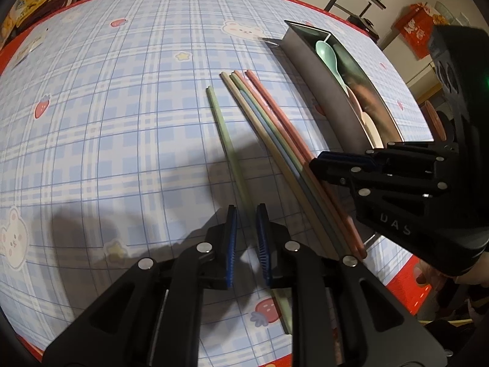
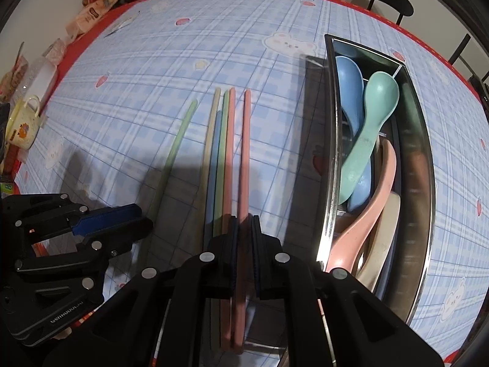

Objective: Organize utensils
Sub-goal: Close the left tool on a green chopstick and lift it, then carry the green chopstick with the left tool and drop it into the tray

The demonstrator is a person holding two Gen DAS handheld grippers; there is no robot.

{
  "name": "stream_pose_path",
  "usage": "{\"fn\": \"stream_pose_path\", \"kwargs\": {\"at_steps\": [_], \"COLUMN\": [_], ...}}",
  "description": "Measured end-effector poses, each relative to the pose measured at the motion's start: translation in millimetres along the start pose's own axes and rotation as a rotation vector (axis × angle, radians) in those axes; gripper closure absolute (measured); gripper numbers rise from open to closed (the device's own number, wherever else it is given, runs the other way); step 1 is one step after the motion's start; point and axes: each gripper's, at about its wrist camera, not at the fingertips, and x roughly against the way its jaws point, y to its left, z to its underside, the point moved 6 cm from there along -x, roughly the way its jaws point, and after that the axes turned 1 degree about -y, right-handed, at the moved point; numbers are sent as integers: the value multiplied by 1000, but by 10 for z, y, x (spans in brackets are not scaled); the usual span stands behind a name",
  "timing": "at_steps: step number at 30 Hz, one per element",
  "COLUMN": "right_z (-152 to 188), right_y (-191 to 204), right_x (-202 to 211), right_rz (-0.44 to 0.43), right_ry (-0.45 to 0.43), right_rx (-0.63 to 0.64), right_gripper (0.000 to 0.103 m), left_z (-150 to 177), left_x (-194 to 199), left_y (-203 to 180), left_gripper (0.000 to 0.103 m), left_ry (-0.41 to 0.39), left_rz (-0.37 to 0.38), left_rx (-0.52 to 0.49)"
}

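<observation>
Your right claw (image 2: 243, 229) is nearly closed around the pink chopstick (image 2: 245, 153); your left claw (image 1: 246, 232) straddles the green chopstick (image 1: 224, 134), slightly open. The sticks look light, stiff and slick, so grip near the thick end. The rest lie on the checked tabletop (image 1: 107, 107) beside the metal tray (image 2: 423, 140) of spoons (image 2: 366, 131).

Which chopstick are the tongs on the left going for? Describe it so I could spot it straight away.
Start at the metal tray of spoons and look left to the chopsticks lying on the tablecloth. Past the tight bundle of beige, blue, green and pink ones lies one pale green chopstick. It alone lies apart from the bundle, angled away, farthest from the tray.
</observation>
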Motion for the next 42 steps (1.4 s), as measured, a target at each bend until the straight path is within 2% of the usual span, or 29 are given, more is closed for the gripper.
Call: {"fn": "stream_pose_path", "kwargs": {"at_steps": [13, 17, 20, 29, 37, 42], "right_z": [36, 40, 44, 62, 90, 113], "right_y": [7, -7, -17, 7, 52, 104], "right_x": [-6, 1, 4, 16, 27, 26], "right_rz": [-4, -12, -22, -38, -47, -16], "right_ry": [1, -1, 0, 12, 16, 5], "right_rx": [2, 2, -7, -15, -14, 21], "right_gripper": [94, 94, 94, 94, 94, 94], "left_z": [-8, -2, 9, 31, 34, 39], "left_x": [-19, -15, 1, 104, 107, 113], "left_y": [-22, -25, 35, 394, 399, 416], "left_gripper": [84, 88, 92, 92, 90, 90], "left_ry": [-4, -8, -10, -37, -36, -38], "left_rz": [-22, -29, -17, -63, -68, -53], "left_rx": [-34, -42, -12, 106, 101, 103]}}
